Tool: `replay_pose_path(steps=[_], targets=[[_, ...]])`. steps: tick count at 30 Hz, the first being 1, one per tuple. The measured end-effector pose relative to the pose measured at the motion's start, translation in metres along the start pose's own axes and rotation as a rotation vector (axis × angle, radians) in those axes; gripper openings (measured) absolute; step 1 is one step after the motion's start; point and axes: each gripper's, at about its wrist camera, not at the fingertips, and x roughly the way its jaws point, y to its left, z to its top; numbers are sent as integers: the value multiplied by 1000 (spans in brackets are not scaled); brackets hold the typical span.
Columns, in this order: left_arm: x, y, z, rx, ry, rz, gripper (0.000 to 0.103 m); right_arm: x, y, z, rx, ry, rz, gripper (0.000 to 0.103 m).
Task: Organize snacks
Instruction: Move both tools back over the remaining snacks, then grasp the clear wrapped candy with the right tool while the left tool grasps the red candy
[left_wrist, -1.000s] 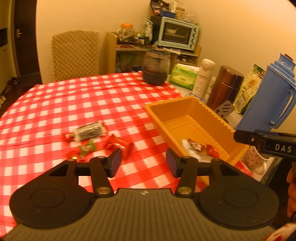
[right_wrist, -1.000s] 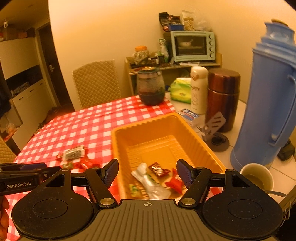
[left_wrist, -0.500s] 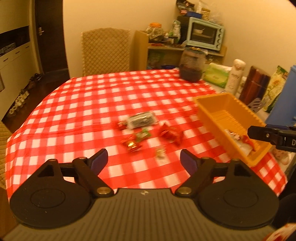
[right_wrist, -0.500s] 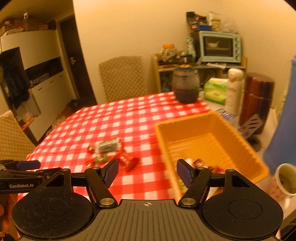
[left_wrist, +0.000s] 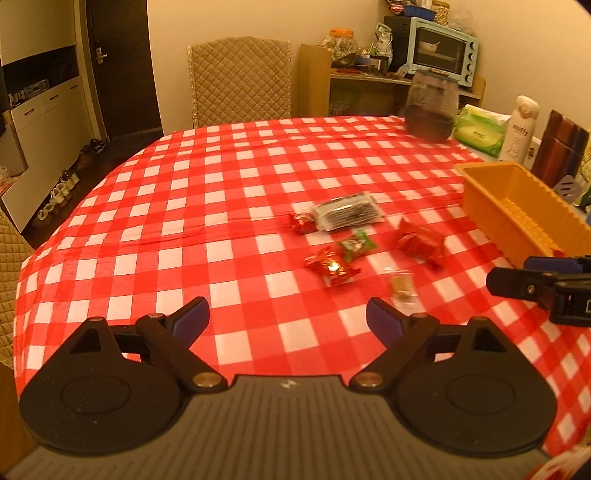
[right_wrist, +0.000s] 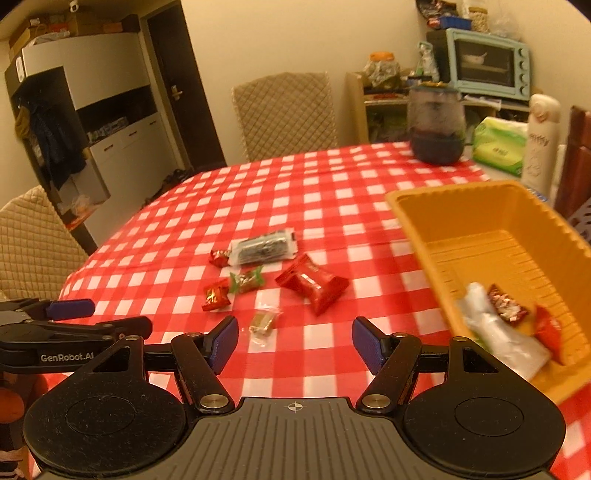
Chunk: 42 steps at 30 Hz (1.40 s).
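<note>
Loose snacks lie on the red checked tablecloth (left_wrist: 221, 206): a clear pack of dark pieces (left_wrist: 347, 216), a red packet (left_wrist: 421, 243), a green sweet (left_wrist: 356, 245), a red foil sweet (left_wrist: 330, 267) and a small tan sweet (left_wrist: 402, 290). An orange basket (right_wrist: 461, 206) at the right holds a white wrapper (right_wrist: 495, 328) and red sweets (right_wrist: 506, 304). My left gripper (left_wrist: 286, 314) hovers short of the snacks, its jaws opening with nothing between them. My right gripper (right_wrist: 295, 328) is open and holds nothing, with the tan sweet (right_wrist: 262, 323) just ahead of its left finger.
A dark glass jar (left_wrist: 430, 105), a green tissue pack (left_wrist: 480, 134), a white bottle (left_wrist: 519, 133) and a brown flask (left_wrist: 561, 147) stand at the far right. A quilted chair (left_wrist: 240, 79) stands behind the table. The table's left edge drops to the floor.
Both grippers have swung left, away from the basket and toward the loose snacks, and have sunk closer to the table. The left jaws have spread much wider. The right jaws kept their gap.
</note>
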Motion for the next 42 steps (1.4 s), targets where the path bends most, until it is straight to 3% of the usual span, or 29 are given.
replay_pose_path(steps=[5, 16, 21, 24, 28, 36, 40, 42], targets=[[23, 12, 4, -27, 17, -16, 91, 31, 5, 2, -17, 20, 5, 68], [54, 30, 20, -100, 37, -24, 90, 86, 21, -4, -49, 74, 35, 44], [64, 31, 22, -121, 53, -45, 90, 99, 31, -9, -104, 87, 2, 34], [67, 28, 21, -122, 66, -67, 90, 101, 35, -12, -156, 79, -27, 23], [70, 21, 22, -130, 67, -107, 89, 98, 33, -12, -157, 65, -41, 21], [80, 4, 23, -139, 64, -190, 70, 74, 17, 1, -147, -40, -126, 21], [88, -4, 24, -144, 67, -211, 56, 70, 7, 6, -104, -47, -142, 21], [91, -7, 25, -145, 62, -221, 56, 69, 6, 7, -95, -44, -140, 21]])
